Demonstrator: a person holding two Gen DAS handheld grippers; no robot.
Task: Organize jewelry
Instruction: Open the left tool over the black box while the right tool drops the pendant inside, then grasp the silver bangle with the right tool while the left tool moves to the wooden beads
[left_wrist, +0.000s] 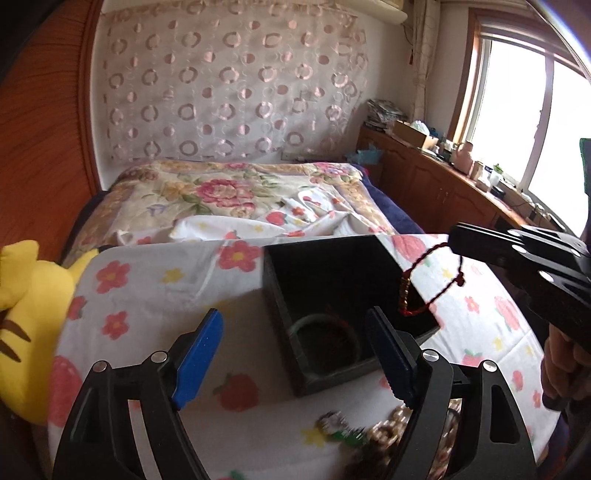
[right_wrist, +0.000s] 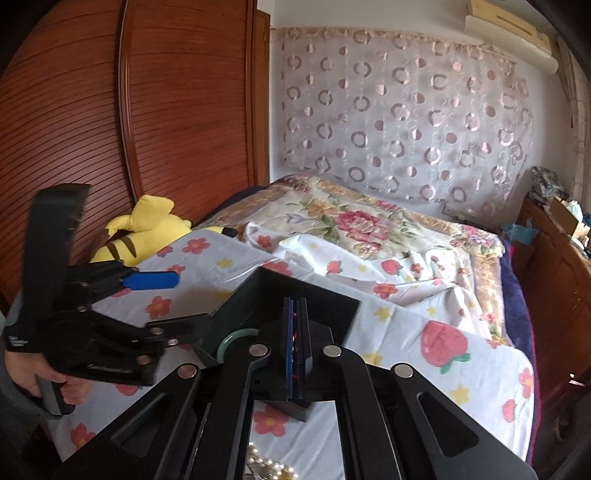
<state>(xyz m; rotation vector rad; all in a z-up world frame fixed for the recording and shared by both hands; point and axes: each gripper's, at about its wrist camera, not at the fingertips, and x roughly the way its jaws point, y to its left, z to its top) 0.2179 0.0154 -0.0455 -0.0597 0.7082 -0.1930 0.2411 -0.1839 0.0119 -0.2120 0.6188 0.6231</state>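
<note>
I note a bed (left_wrist: 236, 195) with a floral quilt against a white wall hung with a sheer circle-patterned curtain (left_wrist: 229, 85). Reddish slatted wood panelling (right_wrist: 92, 110) stands on one side; a cluttered wooden cabinet (left_wrist: 436, 181) runs under a bright window (left_wrist: 524, 122).

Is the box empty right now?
No, a green bangle lies on the bottom of the black box.

Matt black box (left_wrist: 334, 280), woven red cord bracelet (left_wrist: 432, 280), printed cotton-like cloth (left_wrist: 166, 295), glossy ribbed wood wardrobe (right_wrist: 129, 110).
</note>
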